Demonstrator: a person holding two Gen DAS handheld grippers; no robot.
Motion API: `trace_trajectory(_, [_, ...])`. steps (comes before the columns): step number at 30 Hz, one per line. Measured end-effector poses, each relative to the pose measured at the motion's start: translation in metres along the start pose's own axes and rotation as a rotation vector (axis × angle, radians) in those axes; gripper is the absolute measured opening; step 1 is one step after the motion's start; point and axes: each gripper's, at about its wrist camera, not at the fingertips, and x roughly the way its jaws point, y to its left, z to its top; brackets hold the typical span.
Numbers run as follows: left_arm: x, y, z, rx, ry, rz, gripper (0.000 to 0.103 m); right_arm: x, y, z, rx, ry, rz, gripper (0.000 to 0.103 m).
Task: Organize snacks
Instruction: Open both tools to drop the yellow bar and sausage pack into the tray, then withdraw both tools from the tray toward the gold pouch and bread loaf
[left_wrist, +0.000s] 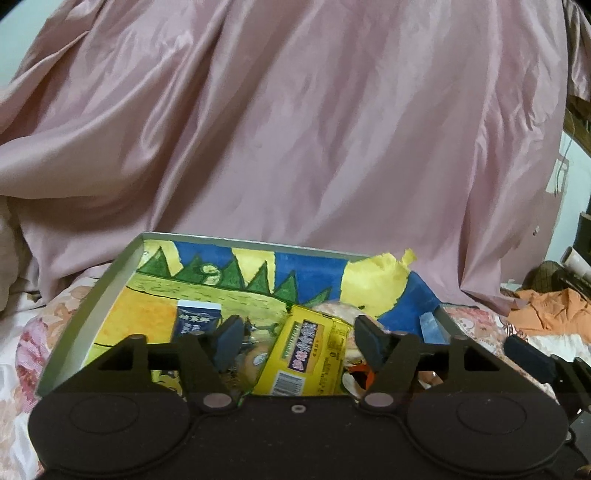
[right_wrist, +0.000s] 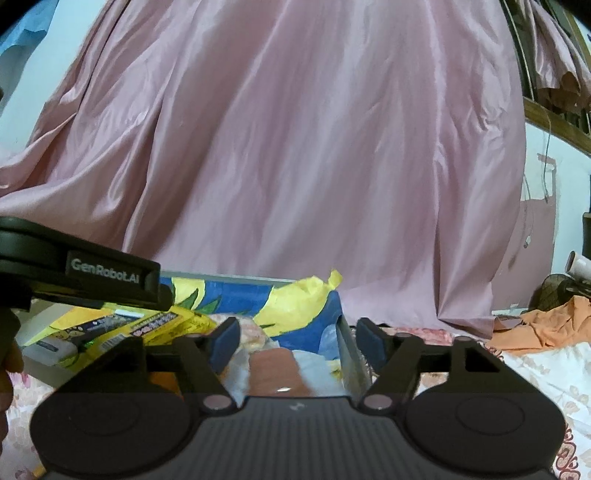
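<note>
A pink satin curtain (left_wrist: 295, 122) fills the background, hanging behind a bed with a floral sheet (left_wrist: 22, 354). On the sheet sits a shallow grey tray (left_wrist: 92, 310), lined with a painted paper of yellow, green and blue.

A yellow snack packet (left_wrist: 306, 354) lies in the tray directly between the fingers of the left gripper (left_wrist: 297, 338), which are spread wide and touch nothing. Just beyond the left finger stands a small dark blue box (left_wrist: 195, 317). Behind the right finger lies a pale, blurred wrapped snack, too unclear to name.

The right gripper (right_wrist: 295, 341) hovers over the tray's right end, fingers likewise spread apart with nothing between them; a brownish snack (right_wrist: 275, 369) lies ahead between them, and the tray's grey wall runs just inside the right finger. Well beyond the right finger, an orange cloth (right_wrist: 550, 325) lies crumpled on the bed.
</note>
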Motion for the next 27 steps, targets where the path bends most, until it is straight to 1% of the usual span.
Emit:
trace_trajectory(2, [-0.006,0.002,0.001,-0.009,-0.011,0.009,0.085,-0.003,0.000,0.002,0.001,-0.007,-0.003,0.082])
trace_trajectory(3, [-0.009,0.003,0.002,-0.013,-0.019,0.015,0.088,-0.005,0.000,0.003,0.001,-0.013,-0.004,0.083])
trace_trajectory(5, [-0.017,0.005,0.004,-0.021,-0.032,0.025,0.097,-0.009,0.000,0.006,-0.001,-0.023,-0.005,0.087])
trace_trajectory(6, [-0.021,0.007,0.005,-0.026,-0.039,0.028,0.099,-0.012,0.001,0.008,-0.004,-0.031,-0.005,0.088])
trace_trajectory(8, [-0.029,0.009,0.009,-0.031,-0.052,0.036,0.102,-0.018,0.002,0.012,-0.009,-0.044,-0.003,0.094])
trace_trajectory(11, [-0.044,0.013,0.014,-0.033,-0.071,0.050,0.102,-0.029,0.005,0.017,-0.010,-0.065,0.004,0.100])
trace_trajectory(13, [-0.054,0.015,0.016,-0.034,-0.082,0.052,0.102,-0.038,0.008,0.021,-0.014,-0.076,0.011,0.103])
trace_trajectory(20, [-0.094,0.024,0.016,-0.024,-0.118,0.062,0.102,-0.069,0.017,0.029,-0.039,-0.100,0.011,0.103])
trace_trajectory(27, [-0.134,0.038,0.007,-0.017,-0.142,0.071,0.102,-0.101,0.021,0.033,-0.039,-0.116,-0.002,0.103])
